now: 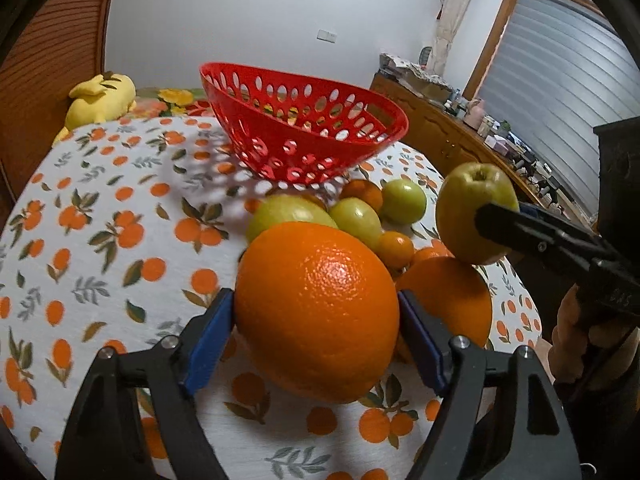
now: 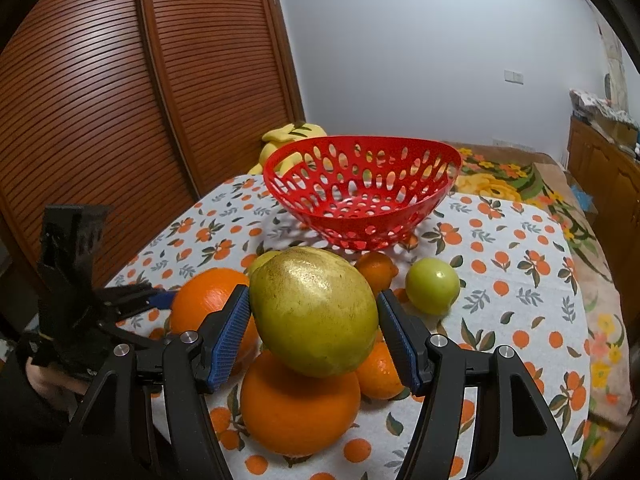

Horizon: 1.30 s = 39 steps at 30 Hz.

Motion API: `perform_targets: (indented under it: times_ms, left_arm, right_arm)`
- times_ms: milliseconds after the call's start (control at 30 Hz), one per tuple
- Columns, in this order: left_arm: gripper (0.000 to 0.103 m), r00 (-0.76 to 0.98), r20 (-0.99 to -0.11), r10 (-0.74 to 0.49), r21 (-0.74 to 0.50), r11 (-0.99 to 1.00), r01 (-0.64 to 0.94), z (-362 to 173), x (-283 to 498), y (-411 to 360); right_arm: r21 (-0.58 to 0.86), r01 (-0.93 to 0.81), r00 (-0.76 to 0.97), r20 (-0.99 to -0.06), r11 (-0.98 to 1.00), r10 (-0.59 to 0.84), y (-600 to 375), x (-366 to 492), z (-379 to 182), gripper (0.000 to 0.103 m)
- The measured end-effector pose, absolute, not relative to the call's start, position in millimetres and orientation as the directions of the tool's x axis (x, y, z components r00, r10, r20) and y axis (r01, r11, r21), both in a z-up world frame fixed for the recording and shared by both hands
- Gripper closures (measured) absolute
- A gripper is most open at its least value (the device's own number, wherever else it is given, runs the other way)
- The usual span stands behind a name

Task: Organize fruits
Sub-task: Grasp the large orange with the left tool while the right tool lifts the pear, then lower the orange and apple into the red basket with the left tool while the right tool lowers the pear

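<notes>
My left gripper (image 1: 316, 316) is shut on a large orange (image 1: 316, 312), held above the tablecloth. My right gripper (image 2: 314, 328) is shut on a yellow-green apple (image 2: 316, 316); in the left wrist view that apple (image 1: 472, 208) hangs at the right in the right gripper's black fingers (image 1: 520, 228). A red perforated basket (image 2: 362, 196) stands empty at the back of the table; it also shows in the left wrist view (image 1: 304, 128). More oranges (image 2: 300, 400), small green fruits (image 2: 432, 286) and small oranges (image 1: 396, 248) lie in a pile before the basket.
The table (image 1: 100, 240) has a white cloth printed with oranges. A yellow plush toy (image 1: 100, 98) lies behind it by a brown slatted door (image 2: 120, 100). A wooden sideboard (image 1: 460, 136) with clutter stands at the right, and a floral bedspread (image 2: 500, 184) lies behind the table.
</notes>
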State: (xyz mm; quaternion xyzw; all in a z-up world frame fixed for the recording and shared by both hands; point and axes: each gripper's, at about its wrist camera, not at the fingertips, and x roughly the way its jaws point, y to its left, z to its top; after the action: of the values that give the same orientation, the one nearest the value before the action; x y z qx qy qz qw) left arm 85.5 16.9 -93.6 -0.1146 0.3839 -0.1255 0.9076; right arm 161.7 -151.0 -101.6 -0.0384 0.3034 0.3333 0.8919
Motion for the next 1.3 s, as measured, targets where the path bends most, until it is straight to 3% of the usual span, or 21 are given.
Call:
perform_targets:
  times_ms: [1300]
  left_arm:
    - [0.024, 0.793, -0.550, -0.263, -0.214, 0.962, 0.171, -3.4, 123.4, 30.4]
  right_arm:
    - [0.060, -0.622, 0.654, -0.508, 0.781, 0.561, -154.7, 190.4, -51.7, 0.037]
